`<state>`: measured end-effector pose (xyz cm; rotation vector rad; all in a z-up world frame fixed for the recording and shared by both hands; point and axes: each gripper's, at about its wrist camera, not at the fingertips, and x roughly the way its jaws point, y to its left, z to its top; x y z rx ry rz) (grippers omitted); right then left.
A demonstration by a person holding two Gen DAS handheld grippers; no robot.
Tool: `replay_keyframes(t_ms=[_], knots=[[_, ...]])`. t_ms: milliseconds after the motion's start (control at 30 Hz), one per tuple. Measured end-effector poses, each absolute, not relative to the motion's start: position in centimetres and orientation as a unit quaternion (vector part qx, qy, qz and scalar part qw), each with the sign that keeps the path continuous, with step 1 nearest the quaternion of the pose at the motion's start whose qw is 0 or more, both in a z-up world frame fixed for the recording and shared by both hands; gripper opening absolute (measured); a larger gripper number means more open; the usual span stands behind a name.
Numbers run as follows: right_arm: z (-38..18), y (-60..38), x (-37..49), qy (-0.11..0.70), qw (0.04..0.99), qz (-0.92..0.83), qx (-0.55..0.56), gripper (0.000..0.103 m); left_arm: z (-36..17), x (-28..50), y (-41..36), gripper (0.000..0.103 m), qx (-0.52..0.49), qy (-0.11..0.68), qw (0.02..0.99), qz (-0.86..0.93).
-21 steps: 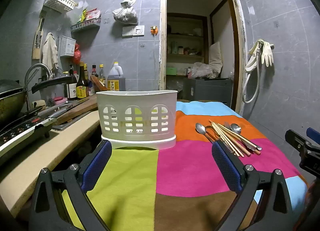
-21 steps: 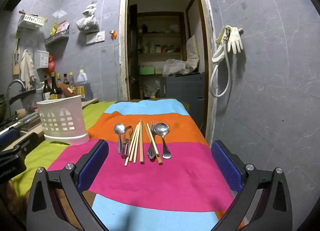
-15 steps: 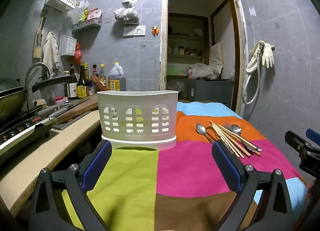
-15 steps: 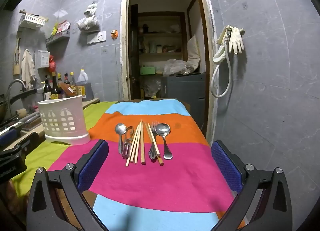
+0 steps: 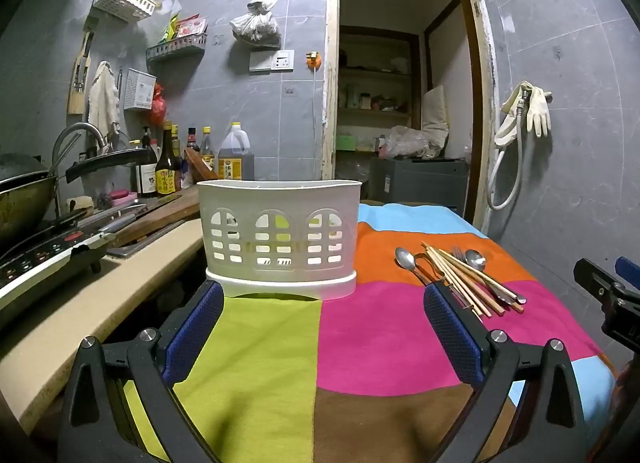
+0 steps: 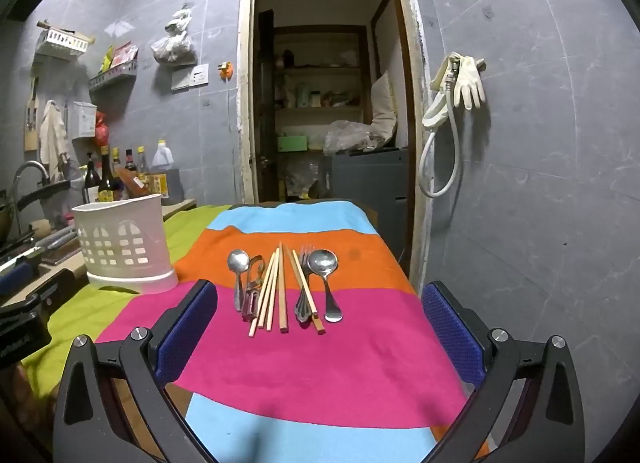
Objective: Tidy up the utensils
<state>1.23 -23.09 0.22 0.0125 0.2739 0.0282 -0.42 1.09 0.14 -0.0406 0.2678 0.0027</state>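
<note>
A: Where is the white basket [image 5: 280, 237]?

B: Upright on the striped cloth [image 6: 304, 359], at the left edge of the counter [image 5: 396, 343]. Through its slots I see nothing inside, though I cannot see its floor.

A: And the utensils?

B: The spoons [image 6: 323, 263], fork [image 6: 305, 253], chopsticks [image 6: 282, 287] and peeler [image 6: 253, 287] lie side by side on the cloth, right of the basket, well apart from it.

A: The tongs?

B: Left tongs [image 5: 320, 335] and right tongs [image 6: 316, 339] both spread wide, pinching nothing.
</note>
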Motion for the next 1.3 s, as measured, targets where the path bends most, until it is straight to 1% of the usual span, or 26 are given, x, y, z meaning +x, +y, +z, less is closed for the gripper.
replay_keyframes(t_ms=[267,433,1300], knots=[[0.2,-23.2,1.3,0.138,0.99,0.012,0.007,0.103,0.1,-0.4,1.1,0.098,-0.02,0.135,0.991,0.002],[0.2,-23.2,1.4,0.137,0.99,0.013,0.006,0.103,-0.9,0.0,1.4,0.098,-0.023,0.138,0.99,0.004],[-0.5,-23.0,1.5,0.139,0.99,0.012,0.003,0.103,-1.2,0.3,0.8,0.098,-0.022,0.147,0.989,0.002]])
